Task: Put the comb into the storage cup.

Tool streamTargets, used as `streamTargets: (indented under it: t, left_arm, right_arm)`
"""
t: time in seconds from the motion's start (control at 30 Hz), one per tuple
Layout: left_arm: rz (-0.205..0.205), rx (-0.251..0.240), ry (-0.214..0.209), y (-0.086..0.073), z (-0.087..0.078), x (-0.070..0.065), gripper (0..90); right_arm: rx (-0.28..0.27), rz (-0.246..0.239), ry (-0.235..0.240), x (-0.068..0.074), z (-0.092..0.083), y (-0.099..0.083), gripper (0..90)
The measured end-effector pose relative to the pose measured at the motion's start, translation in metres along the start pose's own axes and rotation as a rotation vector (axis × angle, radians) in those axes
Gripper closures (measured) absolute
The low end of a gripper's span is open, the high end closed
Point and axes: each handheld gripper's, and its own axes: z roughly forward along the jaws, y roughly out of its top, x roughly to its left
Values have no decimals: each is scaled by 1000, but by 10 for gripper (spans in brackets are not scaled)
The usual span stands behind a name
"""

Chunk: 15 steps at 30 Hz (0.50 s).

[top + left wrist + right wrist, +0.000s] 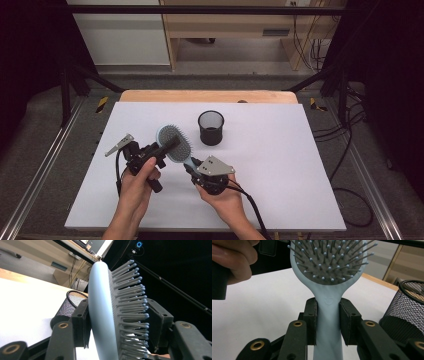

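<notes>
Pinching the pale blue hairbrush (pixel 328 315) by its handle, the right gripper (pixel 328 325) has both pads flat against the handle's sides, just below the paddle. The left gripper (pixel 117 322) brackets the brush head: one pad lies on the smooth back, the other meets the bristle tips (pixel 132 312), and the jaws sit nearly closed across that thickness. In the high view the brush (pixel 175 142) hangs above the white table (pixel 280 165) between the two hands, near the black mesh cup (pixel 211 128) but apart from it.

The weak point, as I judge it, is the bristle side. Soft pins give under a pad, so that hold may feel firm yet let the head rotate or slide once the handle is freed. Two holds pulling on one stiff object also risk twisting it; an uneven tug could lever the handle out of the right pads. A dropped brush would land close to the cup and could tip it over.
</notes>
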Motion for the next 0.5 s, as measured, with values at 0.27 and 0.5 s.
streamTargets:
  t: [0.27, 0.5]
  left_arm:
    - [7, 1, 9, -2, 0, -1, 485]
    - [-8, -3, 5, -3, -1, 0, 495]
  right_arm:
    - [14, 6, 4, 1, 2, -2, 696]
    - [21, 7, 10, 1, 3, -3, 696]
